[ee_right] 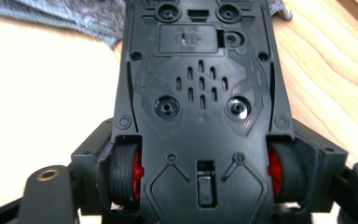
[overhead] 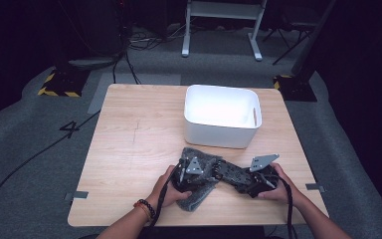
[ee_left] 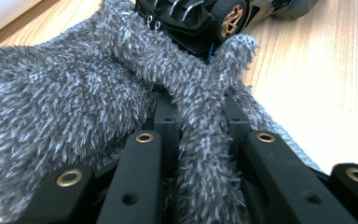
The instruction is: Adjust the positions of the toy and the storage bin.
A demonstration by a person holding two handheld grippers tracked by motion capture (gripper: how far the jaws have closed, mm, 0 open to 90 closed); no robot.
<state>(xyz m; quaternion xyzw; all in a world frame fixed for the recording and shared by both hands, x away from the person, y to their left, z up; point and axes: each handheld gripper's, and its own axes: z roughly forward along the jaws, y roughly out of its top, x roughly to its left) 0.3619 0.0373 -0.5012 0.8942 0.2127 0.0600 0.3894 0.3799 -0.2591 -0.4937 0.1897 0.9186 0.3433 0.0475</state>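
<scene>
Currently wiping: left gripper (overhead: 193,172) pinching a fold of grey cloth (ee_left: 65,93) against toy car (ee_right: 200,107), clamped wheel-to-wheel, underside up, by right gripper (overhead: 246,181) above table (overhead: 129,129); wiping unfinished, white bin (overhead: 222,117) behind

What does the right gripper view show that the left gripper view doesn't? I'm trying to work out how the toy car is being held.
Right gripper view: the toy car seen from its black underside, with the right gripper clamped across two red-hubbed wheels.

Left gripper view: the left gripper pinching a fold of the grey fluffy cloth, and a gold-hubbed wheel of the car beyond it.

Both: the car, the cloth and the wooden table.
</scene>
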